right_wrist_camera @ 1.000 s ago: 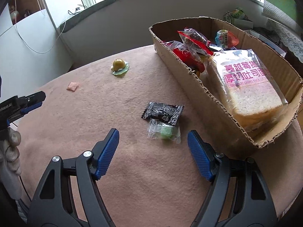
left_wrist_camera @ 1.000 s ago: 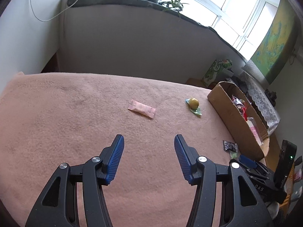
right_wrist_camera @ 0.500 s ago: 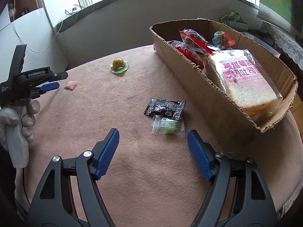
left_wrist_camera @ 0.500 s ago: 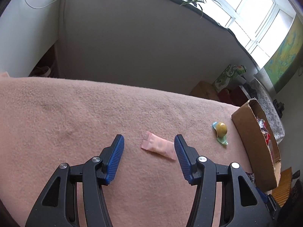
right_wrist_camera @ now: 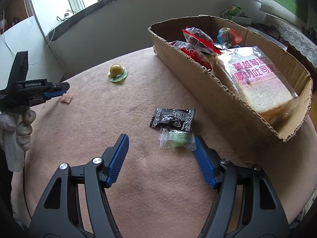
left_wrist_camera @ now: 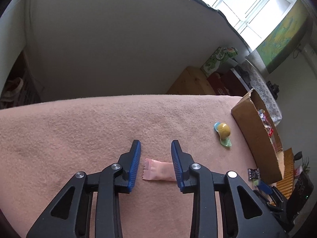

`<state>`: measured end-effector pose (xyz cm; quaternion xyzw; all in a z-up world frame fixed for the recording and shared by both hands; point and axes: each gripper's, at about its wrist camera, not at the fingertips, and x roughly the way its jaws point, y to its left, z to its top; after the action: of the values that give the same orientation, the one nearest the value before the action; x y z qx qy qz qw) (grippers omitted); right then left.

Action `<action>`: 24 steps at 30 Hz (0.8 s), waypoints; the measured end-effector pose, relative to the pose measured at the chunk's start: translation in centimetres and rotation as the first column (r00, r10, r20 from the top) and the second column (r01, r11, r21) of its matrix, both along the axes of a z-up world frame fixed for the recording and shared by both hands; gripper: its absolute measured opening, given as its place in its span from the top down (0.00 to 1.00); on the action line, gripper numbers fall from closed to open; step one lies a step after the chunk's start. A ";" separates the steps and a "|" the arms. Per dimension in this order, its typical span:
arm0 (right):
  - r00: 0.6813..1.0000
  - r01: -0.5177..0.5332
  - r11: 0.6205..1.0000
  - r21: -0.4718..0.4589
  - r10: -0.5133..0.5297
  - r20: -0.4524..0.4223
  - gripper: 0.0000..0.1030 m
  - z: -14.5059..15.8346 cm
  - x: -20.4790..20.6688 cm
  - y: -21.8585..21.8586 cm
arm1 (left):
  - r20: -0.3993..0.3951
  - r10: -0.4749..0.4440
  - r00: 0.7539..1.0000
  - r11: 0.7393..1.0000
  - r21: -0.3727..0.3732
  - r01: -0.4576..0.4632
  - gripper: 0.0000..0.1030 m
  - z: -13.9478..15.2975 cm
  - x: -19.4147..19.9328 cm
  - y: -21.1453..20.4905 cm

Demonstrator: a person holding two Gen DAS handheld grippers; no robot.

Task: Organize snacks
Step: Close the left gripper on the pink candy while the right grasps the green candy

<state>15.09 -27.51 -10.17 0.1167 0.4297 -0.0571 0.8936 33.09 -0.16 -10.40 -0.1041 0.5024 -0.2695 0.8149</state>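
We are closing the left tool (left_wrist_camera: 155, 163) around the pink sachet (left_wrist_camera: 158, 169), now lying between its pads on the bench (left_wrist_camera: 79, 130); right tool (right_wrist_camera: 161, 158) is narrowing beside the green candy (right_wrist_camera: 177, 139), not yet pinching.

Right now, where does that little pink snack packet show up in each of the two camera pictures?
Left wrist view: the pink packet lies low in the middle, on the blanket between the left gripper's closing fingers.
Right wrist view: the same packet sits small at far left, just off the tips of the gripper held there.
Shared landmark: the yellow sweet on its green wrapper, beside the cardboard box.
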 end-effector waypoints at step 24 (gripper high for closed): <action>0.999 0.037 0.996 -0.086 -0.039 -0.016 0.45 -0.4 1.3 0.4 | 0.203 -0.248 0.947 0.931 0.321 0.174 0.70 0.4 -5.3 -6.3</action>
<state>16.40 -27.11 -10.53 0.0860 0.4323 -0.0933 0.8928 27.80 -6.41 -10.00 0.1087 0.4436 -0.2874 0.8419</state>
